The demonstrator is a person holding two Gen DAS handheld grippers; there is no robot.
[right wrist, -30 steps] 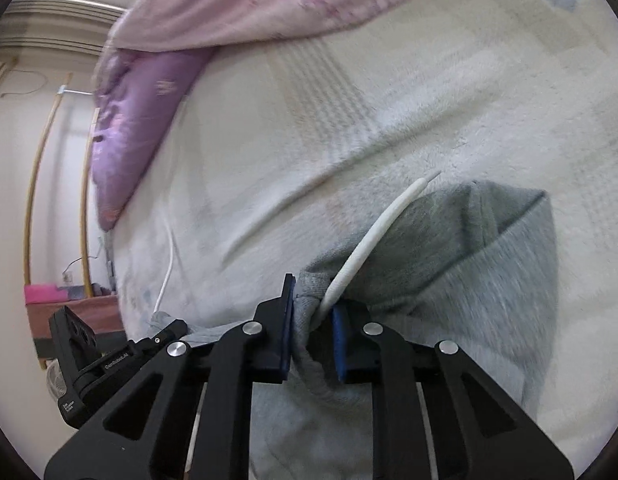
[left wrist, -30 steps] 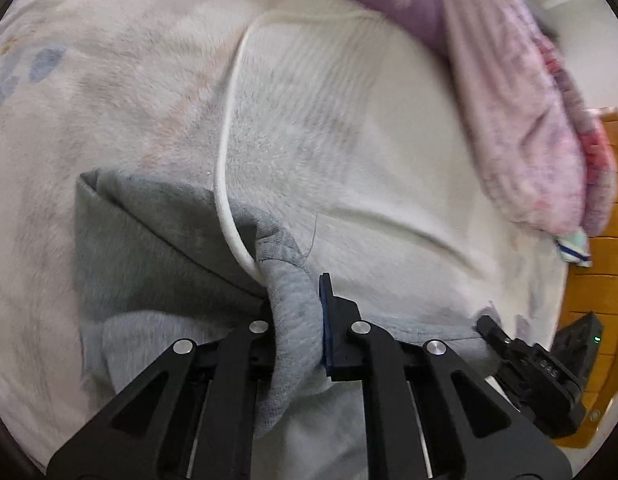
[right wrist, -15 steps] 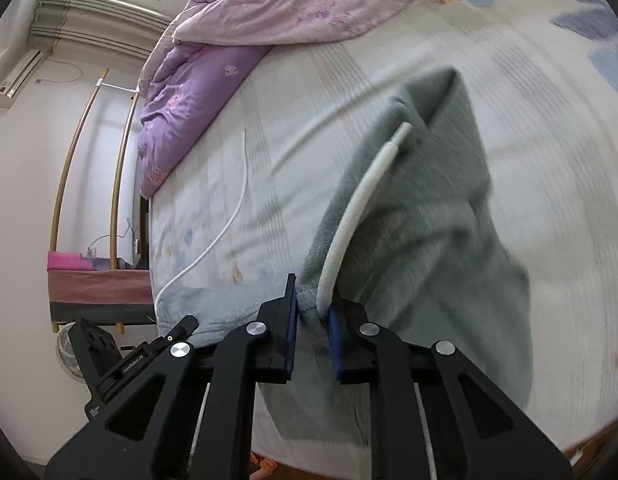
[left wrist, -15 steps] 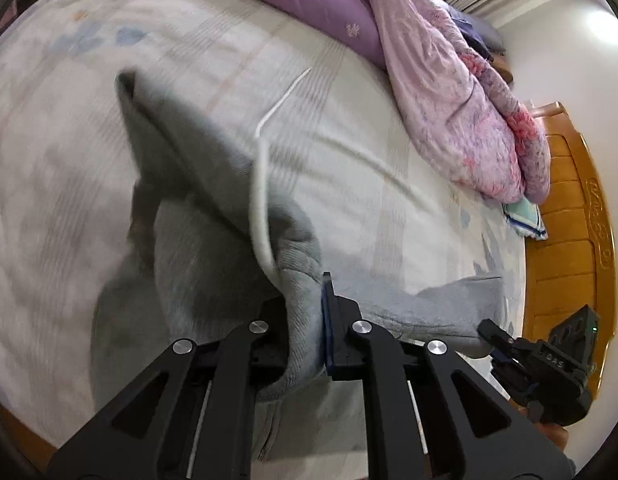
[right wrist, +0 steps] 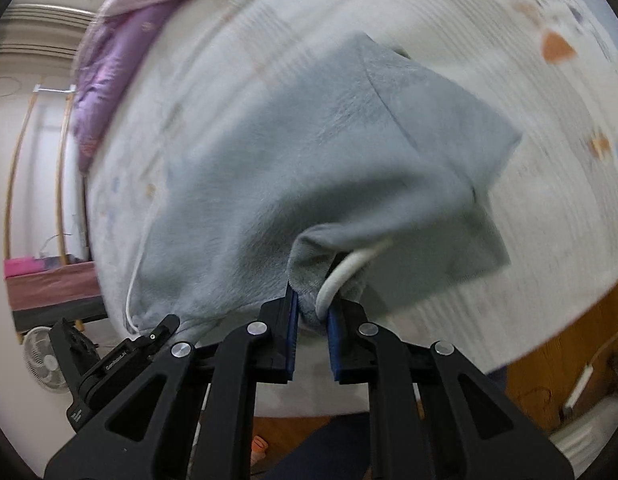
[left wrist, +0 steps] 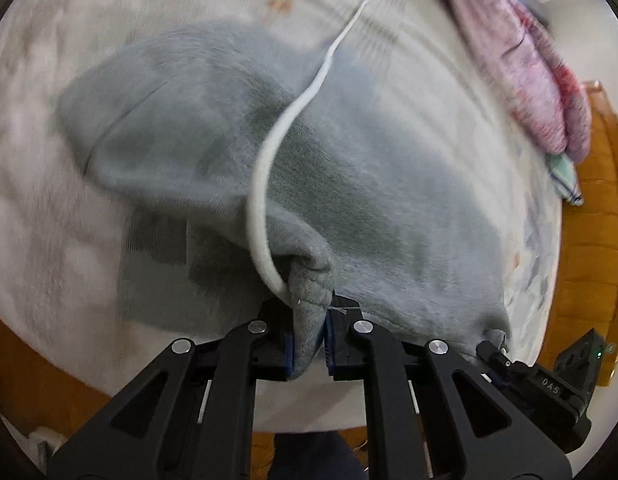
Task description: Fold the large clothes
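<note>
A large grey fleece garment (left wrist: 369,184) with a white drawstring (left wrist: 269,176) hangs spread between my two grippers above a pale bed sheet (left wrist: 49,40). My left gripper (left wrist: 309,320) is shut on a bunched edge of the garment beside the drawstring. My right gripper (right wrist: 313,312) is shut on the other bunched edge (right wrist: 309,272), with a white drawstring (right wrist: 341,276) between its pads. The garment (right wrist: 309,152) drapes away from both grippers. The right gripper also shows at the lower right of the left wrist view (left wrist: 541,380).
A pink and purple quilt (left wrist: 521,52) lies piled at the far side of the bed. A wooden bed frame (left wrist: 593,240) is at the right. The right wrist view shows a fan (right wrist: 45,356), a wood floor (right wrist: 549,352) and a white cable (right wrist: 589,380).
Both grippers have pulled back toward the near edge of the bed with the garment. The garment now spreads wide and lower over the sheet; the floor shows below.
</note>
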